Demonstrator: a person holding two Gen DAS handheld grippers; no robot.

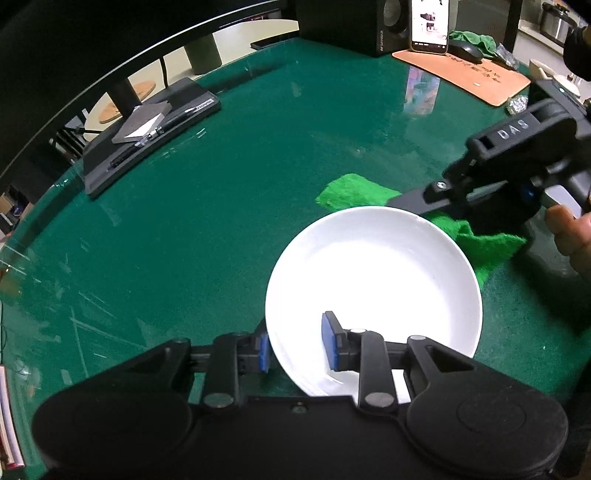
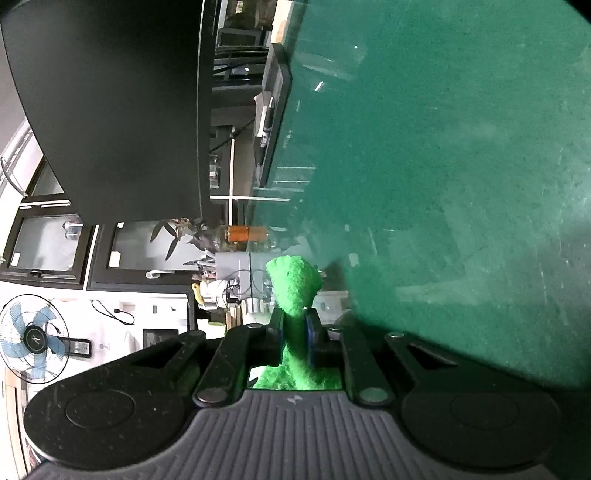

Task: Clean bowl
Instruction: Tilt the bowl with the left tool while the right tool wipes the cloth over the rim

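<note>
A white bowl sits on the green table in the left wrist view. My left gripper straddles its near rim, one blue pad against the outer wall and the other inside, shut on the rim. A bright green cloth lies behind and to the right of the bowl. My right gripper reaches in from the right, just beyond the bowl's far rim. In the right wrist view this gripper is shut on the cloth, which bunches up out of the jaws.
A black monitor stand base with a pen and cards lies at the back left. A speaker, a lit phone, a mouse and a tan mat stand at the back right. A hand holds the right gripper.
</note>
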